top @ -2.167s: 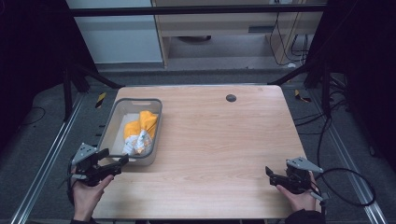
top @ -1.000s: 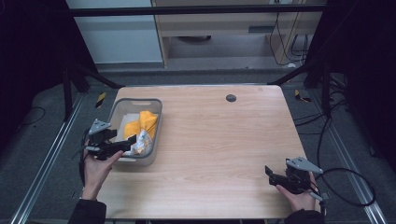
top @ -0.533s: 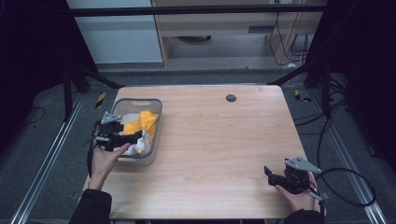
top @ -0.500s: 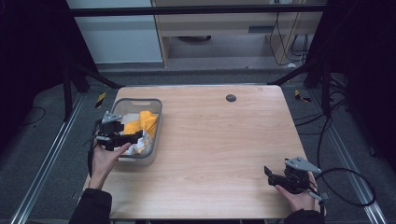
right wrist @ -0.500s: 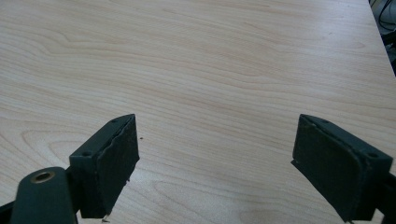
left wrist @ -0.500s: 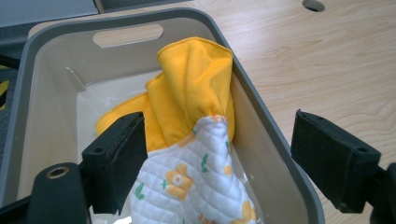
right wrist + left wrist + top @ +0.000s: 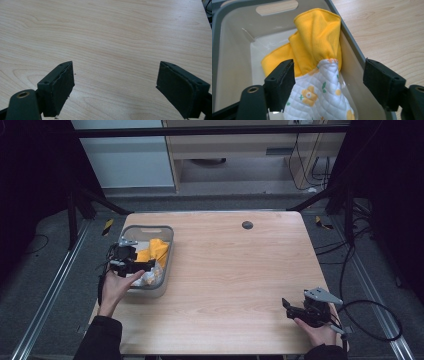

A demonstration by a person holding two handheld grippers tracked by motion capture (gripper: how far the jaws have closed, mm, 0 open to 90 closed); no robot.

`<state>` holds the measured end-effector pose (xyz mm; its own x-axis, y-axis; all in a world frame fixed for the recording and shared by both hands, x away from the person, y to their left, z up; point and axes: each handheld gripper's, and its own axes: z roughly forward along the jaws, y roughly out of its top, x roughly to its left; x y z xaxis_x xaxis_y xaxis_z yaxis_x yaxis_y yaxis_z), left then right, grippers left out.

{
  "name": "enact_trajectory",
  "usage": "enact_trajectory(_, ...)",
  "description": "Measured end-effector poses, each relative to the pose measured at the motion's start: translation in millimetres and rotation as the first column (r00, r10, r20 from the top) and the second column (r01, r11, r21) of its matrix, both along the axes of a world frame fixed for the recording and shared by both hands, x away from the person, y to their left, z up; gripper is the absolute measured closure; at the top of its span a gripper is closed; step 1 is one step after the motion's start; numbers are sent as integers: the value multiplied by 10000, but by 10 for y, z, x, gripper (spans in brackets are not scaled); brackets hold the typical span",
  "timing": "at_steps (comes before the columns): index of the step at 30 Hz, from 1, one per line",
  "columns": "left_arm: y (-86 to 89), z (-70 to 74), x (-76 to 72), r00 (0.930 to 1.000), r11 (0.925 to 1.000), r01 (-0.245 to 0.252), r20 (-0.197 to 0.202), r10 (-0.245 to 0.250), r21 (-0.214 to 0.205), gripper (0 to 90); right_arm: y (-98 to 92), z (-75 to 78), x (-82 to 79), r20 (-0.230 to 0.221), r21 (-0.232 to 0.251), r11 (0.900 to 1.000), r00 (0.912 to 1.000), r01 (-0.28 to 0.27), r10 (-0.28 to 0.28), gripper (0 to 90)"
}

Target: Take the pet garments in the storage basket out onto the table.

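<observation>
Reaching into the grey plastic bin (image 7: 165, 251) at the table's (image 7: 235, 270) left edge, the left gripper (image 7: 329, 82) has its fingers (image 7: 283, 80) fairly wide, and they have just been closing in a little; the white quilted cloth with yellow flowers (image 7: 322, 97) rises between them, but neither pad presses on it yet. In the left gripper view the left pad sits just beside the quilted cloth's edge, while the right pad hangs outside the bin's near wall, over the rim. That looks like the point to correct: a squeeze from here would likely catch the wall as well as the fabric. A better grip, by my judgement, comes from shifting the gripper so both pads stand inside the bin, sinking a touch lower, and pinching the raised ridge of the quilted cloth, not its loose skirt.

Just behind it, touching it, the yellow cloth (image 7: 317, 37) stands bunched against the same wall, its hem up near the rim. The two cloths overlap, so a deep bite could lift both; taking only the quilted peak should keep them apart.

Near the table's front right corner in the high view, the right gripper (image 7: 300, 307) rests low over bare wood, its fingers (image 7: 57, 85) spread wide with nothing between them, well apart from the bin
</observation>
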<state>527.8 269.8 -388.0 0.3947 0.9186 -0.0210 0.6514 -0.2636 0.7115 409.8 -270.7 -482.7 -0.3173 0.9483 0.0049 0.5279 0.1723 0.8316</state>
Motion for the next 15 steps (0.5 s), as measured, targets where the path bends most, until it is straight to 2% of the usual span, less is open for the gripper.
enact_trajectory(5, 0, -31, 31, 9995, 9999, 9, -308, -4, 136, 286, -3, 1, 4, -44, -10, 10000, 10000, 17, -17, 143)
enact_trajectory(9, -21, -55, 40, 9990, 9997, 68, -448, -56, 251, 299, 1, 4, 1, -120, 48, 10000, 9999, 60, -59, 143)
enact_trajectory(12, -40, -68, 47, 9987, 9987, 59, -516, -32, 514, 317, 3, 3, 3, -163, 56, 10000, 9998, 67, -66, 145)
enact_trajectory(15, -56, -89, 62, 9979, 9986, 24, -650, 10, 525, 335, 2, -3, 8, -137, -36, 10000, 9999, 8, -9, 148)
